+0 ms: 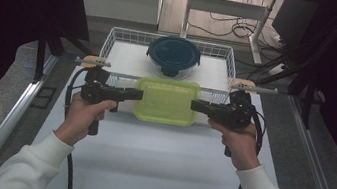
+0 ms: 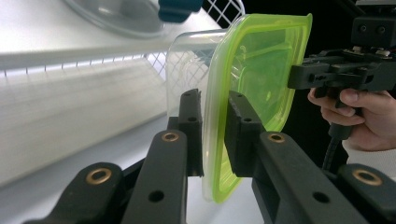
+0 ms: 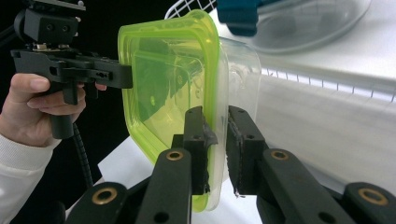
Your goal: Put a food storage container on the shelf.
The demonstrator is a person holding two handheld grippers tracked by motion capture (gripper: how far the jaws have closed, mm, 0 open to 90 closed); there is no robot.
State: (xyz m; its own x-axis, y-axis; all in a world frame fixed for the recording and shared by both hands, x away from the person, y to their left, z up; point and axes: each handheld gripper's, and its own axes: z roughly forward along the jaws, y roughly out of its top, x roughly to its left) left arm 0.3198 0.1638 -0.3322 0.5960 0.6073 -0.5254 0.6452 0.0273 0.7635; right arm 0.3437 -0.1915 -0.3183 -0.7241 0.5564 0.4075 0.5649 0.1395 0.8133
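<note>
Since you've got the green-lidded container (image 1: 167,101) pinched from both ends, the big thing now is keeping both hands level with each other so it doesn't twist out. Your left gripper (image 1: 131,94) is clamped on the left edge of the lid rim, your right gripper (image 1: 200,106) is clamped on the right edge, and the box hangs between them just above the near wall of the wire basket (image 1: 115,33). My guess is it's headed into that basket beside the round container (image 1: 173,56) with the dark blue lid, so clear the wire rim fully before going forward, and let go with both sides together.

Watch the grip itself: from the left gripper view the jaws bite only the thin lip where lid meets tub, and that's not much purchase. The lid is soft-looking translucent lime plastic with rounded corners and a raised border; the tub under it is clear, smooth and slightly glossy, so it'll probably slide if you tilt. The basket is white coated wire mesh, and the table (image 1: 156,163) is plain matte white.
</note>
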